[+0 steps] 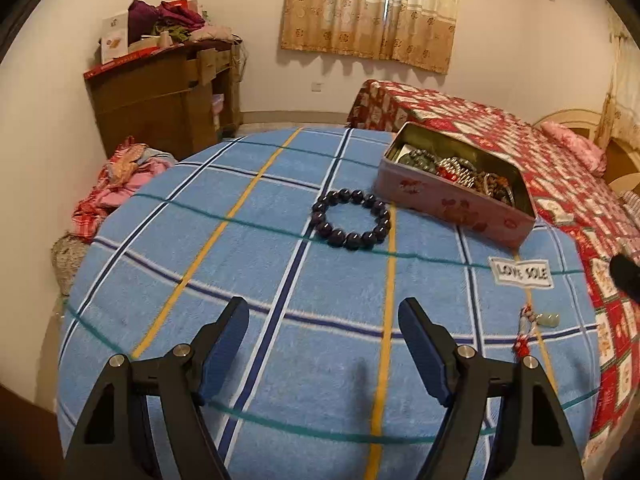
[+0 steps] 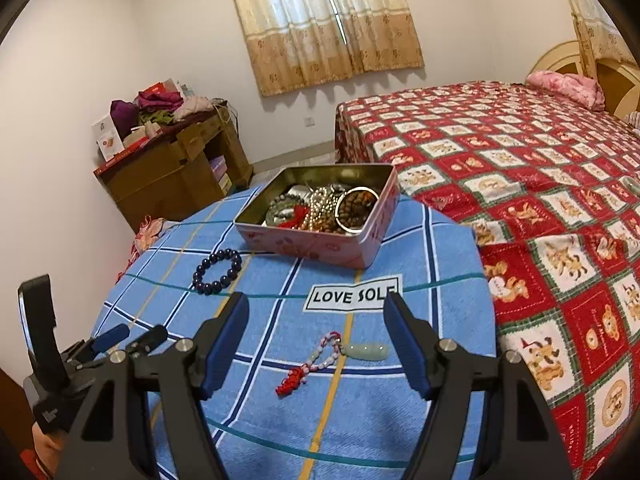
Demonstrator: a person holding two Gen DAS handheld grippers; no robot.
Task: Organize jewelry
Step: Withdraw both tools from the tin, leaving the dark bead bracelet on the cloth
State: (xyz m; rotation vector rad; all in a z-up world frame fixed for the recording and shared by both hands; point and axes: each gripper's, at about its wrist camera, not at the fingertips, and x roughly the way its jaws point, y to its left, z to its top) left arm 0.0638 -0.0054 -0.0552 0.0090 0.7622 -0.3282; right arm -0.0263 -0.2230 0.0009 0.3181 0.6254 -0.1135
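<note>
On the towel lay a bead bracelet left of the jewelry-filled tin, a pendant charm before the label, with the bed to the right.

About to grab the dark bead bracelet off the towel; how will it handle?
The bracelet is probably floppy: separate round beads on a string, so it should sag when lifted. The glossy beads may slip between the fingers. Lying flat on the fuzzy towel, it likely won't roll.
</note>
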